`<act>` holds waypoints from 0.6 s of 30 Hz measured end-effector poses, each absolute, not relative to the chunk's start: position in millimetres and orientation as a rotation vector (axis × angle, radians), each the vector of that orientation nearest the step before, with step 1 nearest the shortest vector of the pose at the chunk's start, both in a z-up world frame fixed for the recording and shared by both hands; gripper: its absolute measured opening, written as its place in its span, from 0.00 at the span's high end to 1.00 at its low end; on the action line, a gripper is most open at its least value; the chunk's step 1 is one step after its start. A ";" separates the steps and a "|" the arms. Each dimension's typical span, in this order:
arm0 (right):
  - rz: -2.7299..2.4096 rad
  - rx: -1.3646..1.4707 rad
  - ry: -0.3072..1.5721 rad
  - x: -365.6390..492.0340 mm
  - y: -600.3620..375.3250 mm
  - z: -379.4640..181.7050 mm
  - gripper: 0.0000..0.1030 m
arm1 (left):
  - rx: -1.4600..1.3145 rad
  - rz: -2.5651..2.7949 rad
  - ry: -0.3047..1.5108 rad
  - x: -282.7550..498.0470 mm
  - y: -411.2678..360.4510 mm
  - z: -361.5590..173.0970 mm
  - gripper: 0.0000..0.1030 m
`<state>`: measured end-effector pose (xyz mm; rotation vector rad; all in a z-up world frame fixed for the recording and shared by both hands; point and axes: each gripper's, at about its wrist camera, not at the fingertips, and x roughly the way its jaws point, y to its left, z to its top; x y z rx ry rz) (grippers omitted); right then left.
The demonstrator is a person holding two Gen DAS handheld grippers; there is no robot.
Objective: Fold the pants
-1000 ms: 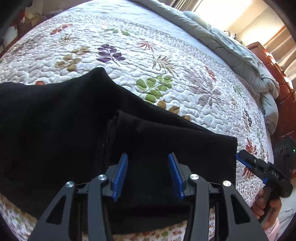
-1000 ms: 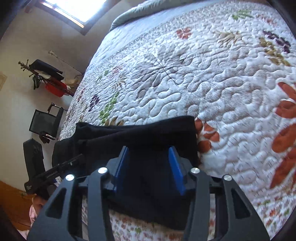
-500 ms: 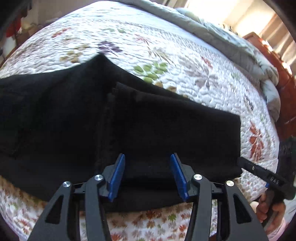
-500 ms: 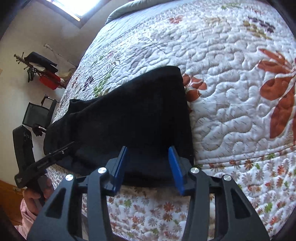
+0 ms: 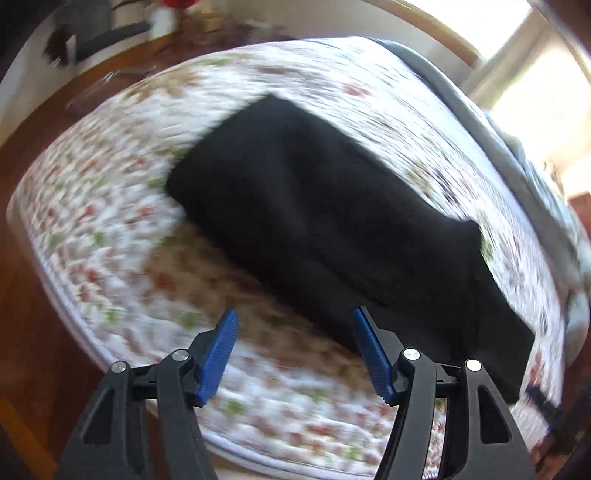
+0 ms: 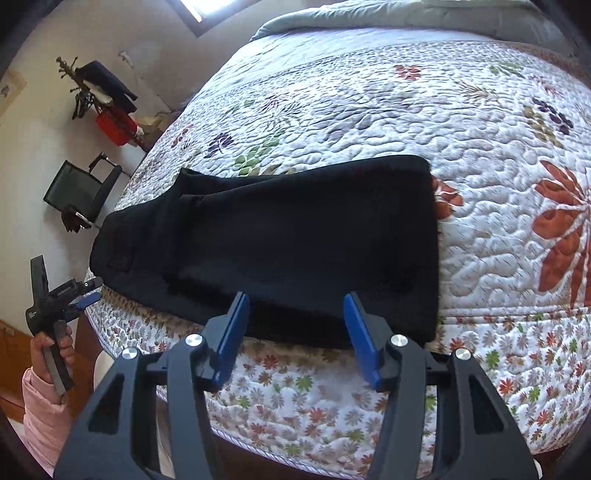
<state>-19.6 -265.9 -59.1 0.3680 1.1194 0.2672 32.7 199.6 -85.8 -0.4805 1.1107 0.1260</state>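
The black pants point(image 6: 295, 236) lie folded in a long flat band along the near edge of the quilted bed point(image 6: 480, 140). In the left wrist view, which is blurred, the pants point(image 5: 332, 229) run diagonally across the bed. My left gripper point(image 5: 293, 347) is open and empty, held off the bed's near edge, apart from the pants. It also shows at the far left of the right wrist view point(image 6: 74, 295), held in a hand. My right gripper point(image 6: 295, 332) is open and empty, just in front of the pants' near edge.
A grey blanket point(image 6: 406, 22) lies bunched at the far end of the bed. A black chair point(image 6: 79, 192) and a coat stand point(image 6: 99, 96) stand by the wall on the left. Wooden floor point(image 5: 29, 332) surrounds the bed.
Both grippers have pulled back from the pants and off the bed edge. The left gripper has swung away to the left fast, blurring its view. The pants stay flat on the bed.
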 end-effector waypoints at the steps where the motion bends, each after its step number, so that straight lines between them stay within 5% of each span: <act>1: 0.271 0.364 1.126 -18.7 -263.7 -59.9 0.48 | -0.506 0.132 1.113 32.9 209.2 -89.3 0.37; 18: 0.251 0.337 1.197 -3.8 -253.2 -89.3 0.48 | -0.739 0.106 1.062 77.6 249.2 -112.4 0.35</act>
